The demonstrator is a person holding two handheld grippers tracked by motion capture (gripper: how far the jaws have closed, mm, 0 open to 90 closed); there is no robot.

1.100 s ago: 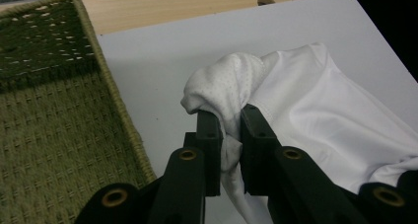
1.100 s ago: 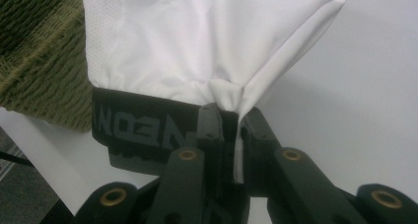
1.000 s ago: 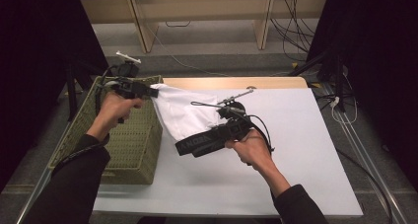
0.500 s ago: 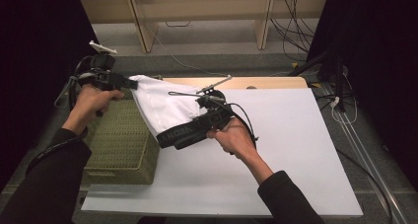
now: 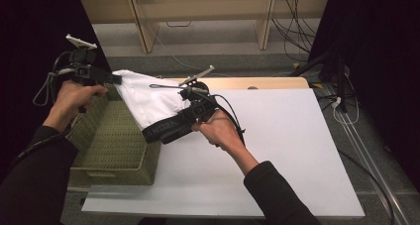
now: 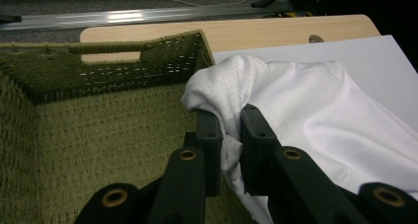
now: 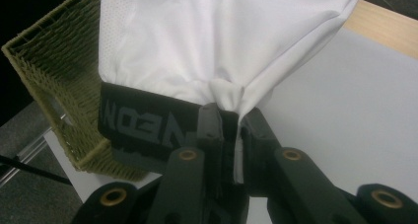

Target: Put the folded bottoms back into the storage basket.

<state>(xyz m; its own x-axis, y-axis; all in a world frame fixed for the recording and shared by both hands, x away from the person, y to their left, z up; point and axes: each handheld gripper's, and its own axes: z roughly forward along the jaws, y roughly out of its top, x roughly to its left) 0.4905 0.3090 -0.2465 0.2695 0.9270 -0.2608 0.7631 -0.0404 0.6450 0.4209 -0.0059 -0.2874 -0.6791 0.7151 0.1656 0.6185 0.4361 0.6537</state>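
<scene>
Garment (image 5: 148, 102), white with a black lettered waistband (image 5: 166, 129), held stretched in the air over the olive woven basket (image 5: 111, 145). Left gripper (image 6: 230, 135), above the basket's far-left corner, is clamped on a bunched white edge of the garment. Right gripper (image 7: 230, 135), beside the basket's right wall and over the white worktop (image 5: 277, 150), is clamped on the waistband end. The waistband hangs just above the basket's right rim.
</scene>
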